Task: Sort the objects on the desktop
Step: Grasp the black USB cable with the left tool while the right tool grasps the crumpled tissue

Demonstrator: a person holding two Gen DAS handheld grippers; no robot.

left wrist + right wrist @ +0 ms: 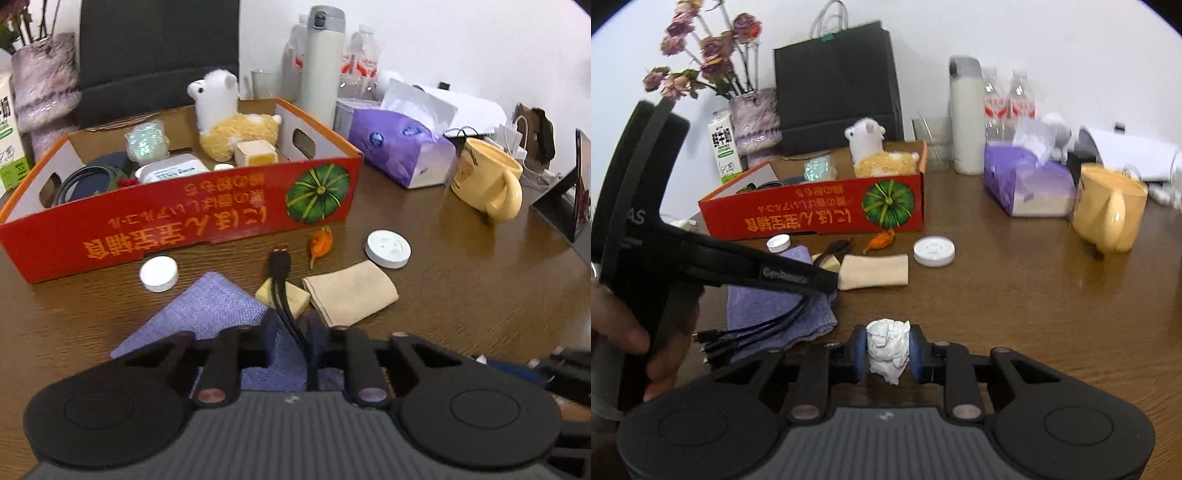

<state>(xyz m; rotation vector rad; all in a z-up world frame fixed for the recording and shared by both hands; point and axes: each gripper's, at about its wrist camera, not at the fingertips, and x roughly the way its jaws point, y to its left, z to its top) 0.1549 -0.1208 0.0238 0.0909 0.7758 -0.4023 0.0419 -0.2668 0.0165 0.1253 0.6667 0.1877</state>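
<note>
Two grippers are at work on your desk, and both are closed on something. Your left gripper (291, 332) pinches a black multi-plug cable (279, 280); in the left wrist view its long axis runs straight away from you, the USB plug end pointing at the red cardboard box (177, 229) and lying just short of the box's front wall. In the right wrist view the cable's other ends (713, 343) fan out behind the jaws, pointing away from the box, over the purple cloth (783, 321).

Your right gripper (888, 350) clamps a crumpled white paper wad (888, 349) between its blue pads, well in front of the box, above the bare wooden table (1015, 302). The wad stands roughly upright in the grip, with a little hanging below the pads.

Nearer the box's front wall lie a white bottle cap (159, 274), an orange scrap (320, 242) and a white round lid (387, 248). A beige folded cloth (349, 297) and a yellow block (284, 297) lie a little farther from the box, the cable crossing the block. Beside the box's right end sits a purple tissue pack (400, 149).
</note>
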